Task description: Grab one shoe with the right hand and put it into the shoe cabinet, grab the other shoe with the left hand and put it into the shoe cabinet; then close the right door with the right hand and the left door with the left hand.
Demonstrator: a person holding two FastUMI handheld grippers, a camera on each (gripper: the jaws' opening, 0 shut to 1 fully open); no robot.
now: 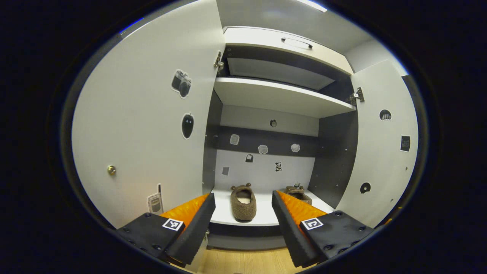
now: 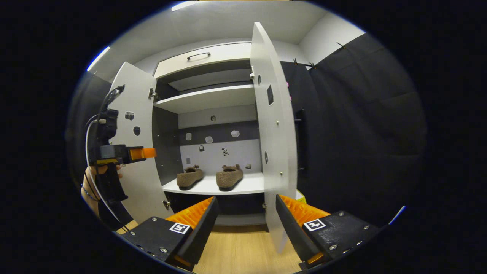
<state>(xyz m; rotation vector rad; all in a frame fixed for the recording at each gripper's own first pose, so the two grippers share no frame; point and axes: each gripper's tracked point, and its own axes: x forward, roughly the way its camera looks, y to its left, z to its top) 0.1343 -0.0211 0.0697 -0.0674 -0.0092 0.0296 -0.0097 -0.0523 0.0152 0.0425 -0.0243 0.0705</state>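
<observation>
— Both hand-held grippers stand spread with nothing between the fingers: the left hand-held gripper (image 1: 243,222) faces the open cabinet, and the right hand-held gripper (image 2: 246,224) sits low with the edge of the right door (image 2: 274,152) standing in its gap, not pinched.

— And the shoes?

— Two fuzzy brown slippers, both on the bottom shelf (image 2: 249,186) of the shoe cabinet (image 1: 283,97). The left slipper (image 1: 243,201) lies toe-out toward the front edge; the right slipper (image 1: 298,193) is further back, partly behind a finger. In the right gripper view they sit side by side, near but apart.

— So what handles next?

— The doors, I'd judge. Each is a stiff, flat, light panel on hinges — it should swing with a push on its free edge or face, no squeeze needed. The left door (image 1: 140,125) is wide open beside the left gripper, with a small round knob (image 1: 111,170) showing low on its inner face. The slippers look soft and light, if one needed nudging in.

— Any writing?

— Only picture stickers — a camera (image 1: 181,83), a phone (image 1: 155,201) — and square coded markers on the gripper bodies. A dark label on the right door is too small to read.
</observation>
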